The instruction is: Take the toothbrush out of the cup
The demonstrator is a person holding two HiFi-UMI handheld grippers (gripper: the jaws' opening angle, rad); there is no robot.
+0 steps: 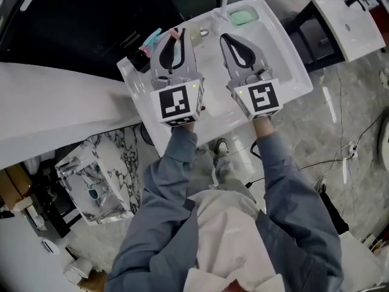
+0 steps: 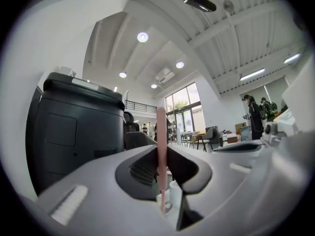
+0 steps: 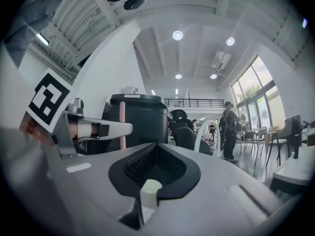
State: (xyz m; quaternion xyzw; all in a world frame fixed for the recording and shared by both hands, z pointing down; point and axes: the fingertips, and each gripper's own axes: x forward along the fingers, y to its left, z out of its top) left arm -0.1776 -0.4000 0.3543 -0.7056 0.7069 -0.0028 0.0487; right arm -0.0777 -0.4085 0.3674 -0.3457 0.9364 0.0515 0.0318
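Observation:
My left gripper (image 1: 175,39) (image 2: 161,150) is shut on a pink toothbrush (image 1: 177,34) (image 2: 161,129), which stands upright between its jaws. The brush hangs free above a pale cup (image 1: 201,34) (image 2: 175,193), which sits on the white sink (image 1: 285,59) just right of the left jaws. My right gripper (image 1: 227,39) (image 3: 156,145) hovers beside it over the basin, and its jaw tips meet. A white cylinder (image 3: 150,190) shows through the gap under the right jaws; I cannot tell whether it is gripped. The right gripper view also shows the toothbrush (image 3: 122,127) in the left gripper.
A green soap dish (image 1: 244,16) lies at the sink's far corner. Teal and pink items (image 1: 152,40) lie at the sink's left end. A tall black unit (image 2: 78,127) stands beyond the sink. Another white basin (image 1: 349,20) is at the upper right, and a marbled box (image 1: 97,175) sits on the floor at the left.

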